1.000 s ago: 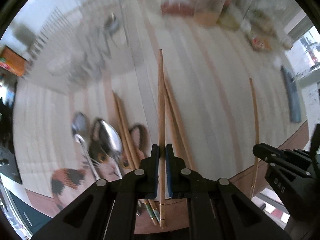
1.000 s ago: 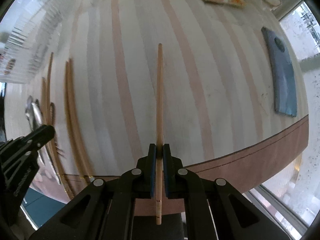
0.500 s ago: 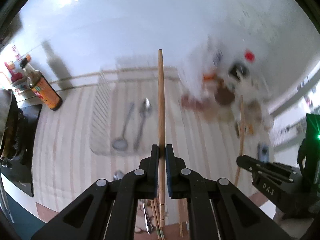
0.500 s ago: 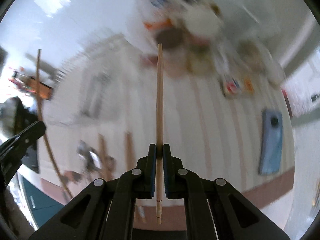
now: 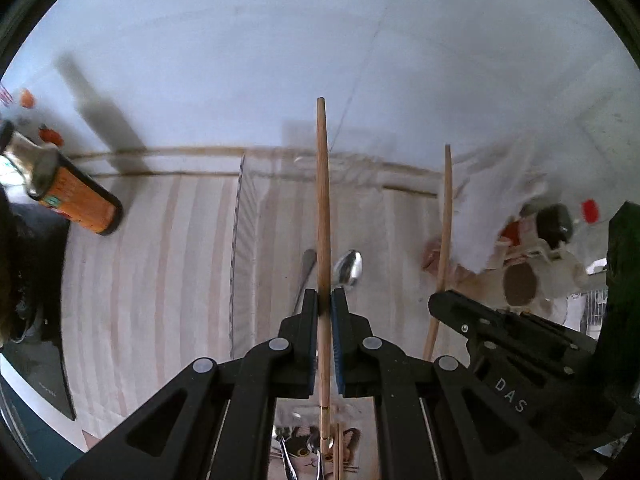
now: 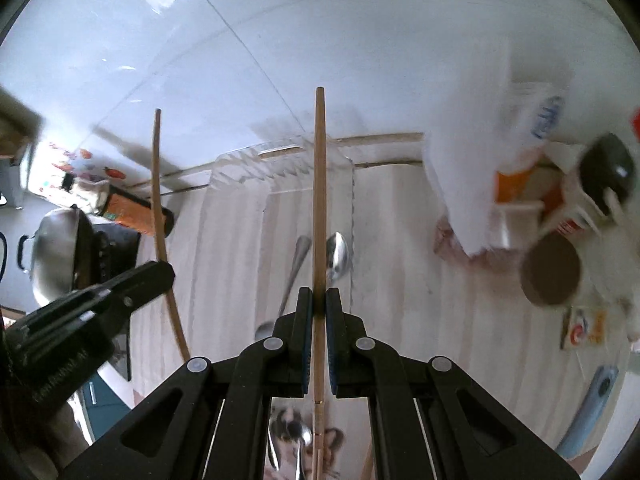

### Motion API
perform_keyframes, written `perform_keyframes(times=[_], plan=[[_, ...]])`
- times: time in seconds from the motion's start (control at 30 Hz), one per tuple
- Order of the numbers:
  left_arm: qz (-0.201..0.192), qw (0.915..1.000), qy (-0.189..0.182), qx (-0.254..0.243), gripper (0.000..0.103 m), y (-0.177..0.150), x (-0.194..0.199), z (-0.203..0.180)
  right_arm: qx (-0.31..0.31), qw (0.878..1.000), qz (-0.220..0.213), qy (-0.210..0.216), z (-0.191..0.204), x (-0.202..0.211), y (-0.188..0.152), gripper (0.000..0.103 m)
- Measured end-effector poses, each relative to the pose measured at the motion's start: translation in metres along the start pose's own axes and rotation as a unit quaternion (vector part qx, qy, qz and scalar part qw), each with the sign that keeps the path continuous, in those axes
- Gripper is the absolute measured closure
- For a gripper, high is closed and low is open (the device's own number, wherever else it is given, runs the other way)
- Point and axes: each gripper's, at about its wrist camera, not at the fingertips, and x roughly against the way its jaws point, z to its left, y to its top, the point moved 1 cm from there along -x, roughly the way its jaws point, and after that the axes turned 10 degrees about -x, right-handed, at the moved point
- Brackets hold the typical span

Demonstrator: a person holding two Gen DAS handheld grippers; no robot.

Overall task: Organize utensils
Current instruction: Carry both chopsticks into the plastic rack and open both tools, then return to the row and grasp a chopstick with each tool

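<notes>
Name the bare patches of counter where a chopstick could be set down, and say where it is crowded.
Free: the striped counter between the sauce bottle and the clear rack. Also between the rack's right edge and the packets. Crowded: that packet cluster and the rack, already holding two spoons.

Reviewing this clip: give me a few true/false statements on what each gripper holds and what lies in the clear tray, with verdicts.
1. The left gripper is shut on a chopstick. True.
2. The right gripper is open. False: it clamps its own chopstick.
3. Two spoons lie in the clear tray. True.
4. The orange-labelled bottle stands inside the tray. False: it stands on the counter, left of it.
</notes>
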Motion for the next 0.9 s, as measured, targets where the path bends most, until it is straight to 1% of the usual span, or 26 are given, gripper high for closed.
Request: perform_keyframes(times=[0.1,0.17,0.2,0.23,0.3,0.33,0.37,0.4,0.47,0.5,0.57,0.6,0.63,0.67,0.7,0.73,0.8,0.9], plan=[[0.024,0.9997,0.001,0.005,0.098,0.005,-0.015,0.01,-0.002,1.0,0.024,-0.004,0.005,-0.024,0.014,0.096],[0.026,0.9996,0.0,0.009,0.097,0.005,-0.015,0.015,-0.012,0.999,0.036,-0.008,0.005,-0.038,0.022,0.096],[0.025,0.9996,0.007,0.007,0.097,0.005,-0.015,0.017,-0.013,0.999,0.043,-0.008,0.005,-0.043,0.023,0.094],[0.025,0.9996,0.016,0.005,0.095,0.005,-0.013,0.016,-0.018,0.998,0.053,-0.006,0.006,-0.05,0.025,0.085],[0.018,0.9987,0.047,0.004,0.093,0.001,-0.007,0.021,-0.024,0.998,0.054,-0.009,0.003,-0.053,0.026,0.071],[0.013,0.9983,0.056,0.004,0.089,-0.001,-0.004,0.023,-0.02,0.999,0.047,-0.012,0.003,-0.051,0.025,0.069],[0.004,0.9973,0.073,0.005,0.079,-0.005,0.001,0.025,-0.017,0.999,0.043,-0.018,0.002,-0.049,0.023,0.069],[-0.004,0.9964,0.085,0.006,0.072,-0.009,0.005,0.026,-0.016,0.999,0.04,-0.02,0.001,-0.046,0.022,0.068],[-0.027,0.9936,0.11,0.006,0.043,-0.018,0.014,0.028,-0.01,0.999,0.028,-0.027,-0.002,-0.036,0.014,0.064],[-0.038,0.9911,0.128,0.005,0.039,-0.024,0.019,0.029,-0.007,0.999,0.022,-0.031,-0.003,-0.032,0.011,0.061],[-0.06,0.9876,0.145,0.007,0.029,-0.039,0.027,0.029,-0.005,0.999,0.007,-0.044,-0.007,-0.022,0.003,0.057],[-0.068,0.9862,0.151,0.01,0.025,-0.043,0.029,0.03,-0.007,0.999,-0.007,-0.051,-0.012,-0.015,-0.005,0.053],[-0.075,0.9851,0.154,0.012,0.016,-0.049,0.031,0.03,-0.01,0.999,-0.012,-0.052,-0.015,-0.012,-0.009,0.048],[-0.083,0.9841,0.156,0.015,0.007,-0.057,0.033,0.031,-0.018,0.998,-0.02,-0.05,-0.021,-0.006,-0.017,0.045],[-0.091,0.9833,0.157,0.017,0.003,-0.064,0.034,0.032,-0.024,0.998,-0.024,-0.048,-0.027,-0.001,-0.023,0.042],[-0.094,0.9829,0.157,0.018,0.0,-0.071,0.035,0.031,-0.031,0.998,-0.031,-0.046,-0.033,0.004,-0.031,0.041],[-0.092,0.9819,0.165,0.017,0.0,-0.084,0.032,0.033,-0.039,0.997,-0.042,-0.046,-0.042,0.01,-0.045,0.041],[-0.073,0.9813,0.178,0.012,0.0,-0.106,0.02,0.035,-0.048,0.996,-0.05,-0.053,-0.058,0.013,-0.068,0.041]])
